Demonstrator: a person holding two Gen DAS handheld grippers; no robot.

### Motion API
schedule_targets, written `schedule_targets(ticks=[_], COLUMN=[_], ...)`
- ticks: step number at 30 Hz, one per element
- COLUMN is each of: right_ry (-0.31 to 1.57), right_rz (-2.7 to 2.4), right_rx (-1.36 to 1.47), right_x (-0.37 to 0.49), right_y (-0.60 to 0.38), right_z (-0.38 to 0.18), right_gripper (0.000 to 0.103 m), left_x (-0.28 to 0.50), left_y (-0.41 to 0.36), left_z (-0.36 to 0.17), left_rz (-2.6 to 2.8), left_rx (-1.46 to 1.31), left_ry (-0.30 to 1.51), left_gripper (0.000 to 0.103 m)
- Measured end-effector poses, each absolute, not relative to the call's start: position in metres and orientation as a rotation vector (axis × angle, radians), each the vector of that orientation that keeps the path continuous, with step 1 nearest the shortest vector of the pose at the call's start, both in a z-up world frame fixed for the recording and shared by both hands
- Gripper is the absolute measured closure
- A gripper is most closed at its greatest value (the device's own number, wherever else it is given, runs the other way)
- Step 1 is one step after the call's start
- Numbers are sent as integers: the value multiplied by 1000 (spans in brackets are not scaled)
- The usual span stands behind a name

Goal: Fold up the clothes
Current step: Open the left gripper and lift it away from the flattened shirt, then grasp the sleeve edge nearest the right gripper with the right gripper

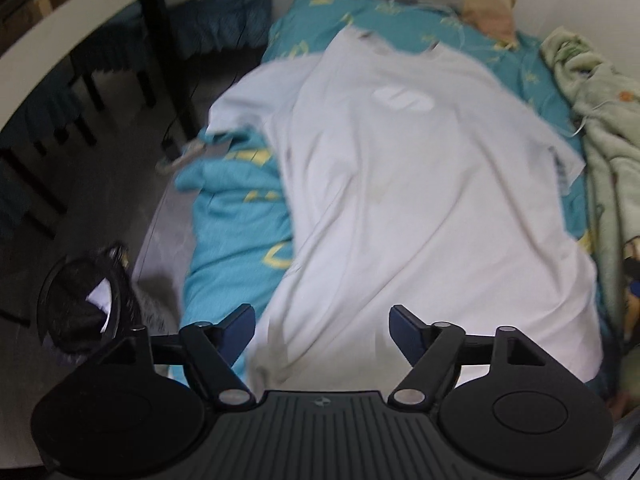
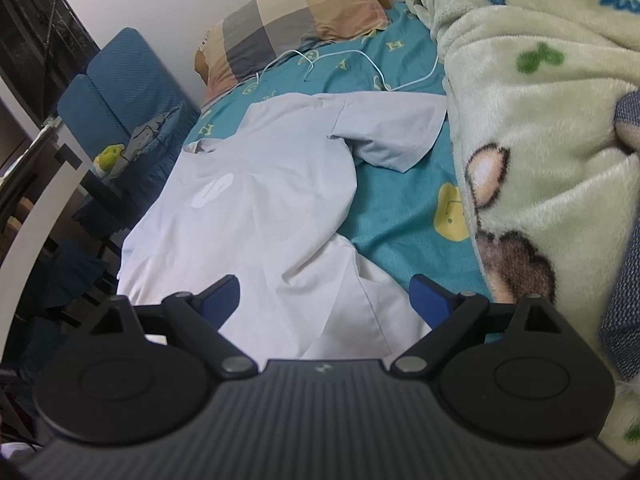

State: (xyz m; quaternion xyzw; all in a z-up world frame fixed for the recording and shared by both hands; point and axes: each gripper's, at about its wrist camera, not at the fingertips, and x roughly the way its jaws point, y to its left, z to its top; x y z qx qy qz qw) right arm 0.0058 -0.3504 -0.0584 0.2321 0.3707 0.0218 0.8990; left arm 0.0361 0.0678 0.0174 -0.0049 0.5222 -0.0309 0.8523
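Note:
A pale white T-shirt [image 1: 400,184] lies spread out on a teal bedsheet [image 1: 236,216], collar toward the far end, a small white logo on its chest. My left gripper [image 1: 322,322] is open and empty, hovering over the shirt's hem. In the right wrist view the same T-shirt [image 2: 256,208] lies wrinkled, its right sleeve [image 2: 396,136] spread out on the teal sheet [image 2: 404,208]. My right gripper [image 2: 326,294] is open and empty, above the hem's right part.
A green fleece blanket [image 2: 540,120] is heaped along the bed's right side. A checked pillow [image 2: 296,16] and a white cable [image 2: 360,64] lie at the head. A black bin [image 1: 80,304], dark chairs [image 1: 60,120] and a blue chair [image 2: 124,92] stand left of the bed.

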Motion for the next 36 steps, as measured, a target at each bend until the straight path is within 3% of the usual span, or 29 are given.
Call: schedule_targets(ticks=[10,18,25,31,36], right_ry=[733,696,643,567,530], right_rz=[19,-10,-58,-43,-85], right_rx=[439,394,423,428,368], right_x=[5,7,21,77,127], right_y=[-351,-349,-351,-352,-359], right_z=[-56,-54,-46,-3,-9], right_gripper=[10,10,10,10,10], left_x=[41,58,72,80,83], left_y=[-9,-49,-39,-18,-12], left_z=[11,-18,-55,-72,-75], left_rz=[-203,-277,-270,-245,-225], left_rx=[11,42,-3,-25,-51], left_ry=[850,783,763,775,766], left_gripper=[18,15,13,13,13])
